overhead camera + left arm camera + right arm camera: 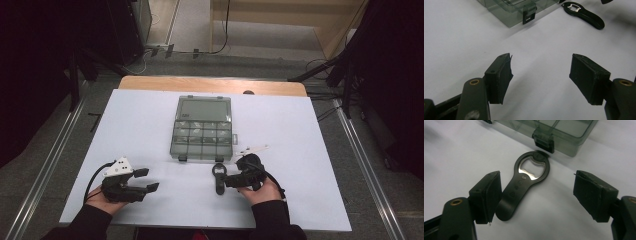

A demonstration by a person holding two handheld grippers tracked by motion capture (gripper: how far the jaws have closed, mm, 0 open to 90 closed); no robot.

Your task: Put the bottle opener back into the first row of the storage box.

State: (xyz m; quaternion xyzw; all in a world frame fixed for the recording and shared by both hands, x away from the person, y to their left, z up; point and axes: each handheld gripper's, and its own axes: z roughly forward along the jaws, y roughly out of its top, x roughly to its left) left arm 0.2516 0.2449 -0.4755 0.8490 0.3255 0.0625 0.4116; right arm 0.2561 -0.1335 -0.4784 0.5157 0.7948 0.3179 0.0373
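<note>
Since the right gripper (536, 195) has its jaws spread wide with the bottle opener (522, 188) lying flat just ahead, its handle beside the left jaw, I'd shift sideways to centre the handle (it's slim) before squeezing. Left gripper (540, 77) sits wide, empty.

left hand-held gripper (150, 179) jaws apart, right hand-held gripper (220, 181) likewise

A white tabletop (140, 125) with a wooden edge (210, 84) at 12 o'clock stands on grey floor (210, 62), with metal rails (45, 170) at 9 and 3 o'clock, dark stands (75, 70) at 10 and 2 o'clock, and cables (220, 30) beyond.
</note>
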